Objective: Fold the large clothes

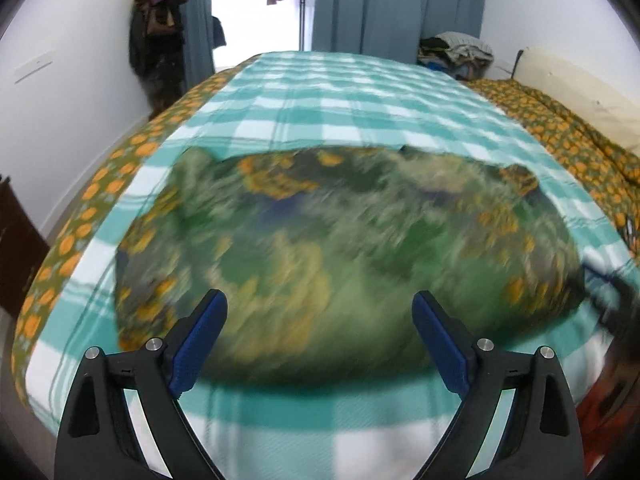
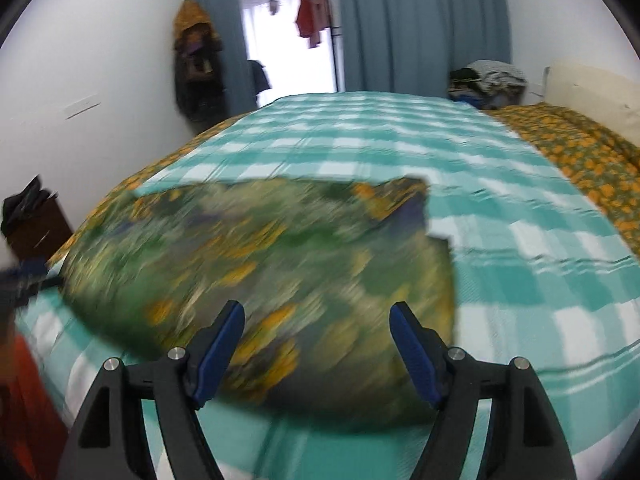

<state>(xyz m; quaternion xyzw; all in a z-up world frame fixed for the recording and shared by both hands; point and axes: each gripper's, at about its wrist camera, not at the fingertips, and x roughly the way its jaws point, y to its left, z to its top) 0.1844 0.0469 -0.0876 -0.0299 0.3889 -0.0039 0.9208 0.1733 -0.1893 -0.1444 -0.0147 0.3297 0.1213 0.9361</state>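
A large green cloth with orange and blue flower print [image 1: 344, 248] lies in a rough folded heap on the bed's teal-and-white checked blanket [image 1: 340, 100]. It also shows in the right wrist view [image 2: 280, 264], blurred by motion. My left gripper [image 1: 320, 320] is open and empty, its blue pads just above the cloth's near edge. My right gripper [image 2: 317, 328] is open and empty, over the cloth's near right part. The right gripper shows as a dark blur at the left wrist view's right edge [image 1: 616, 300].
An orange-flowered bedsheet [image 1: 568, 132] borders the blanket on both sides. A pile of clothes [image 1: 456, 52] sits at the far right corner. Clothes hang on the left wall [image 1: 158, 32]. Grey-blue curtains [image 1: 400, 4] flank a bright doorway. A dark cabinet [image 2: 36, 224] stands at left.
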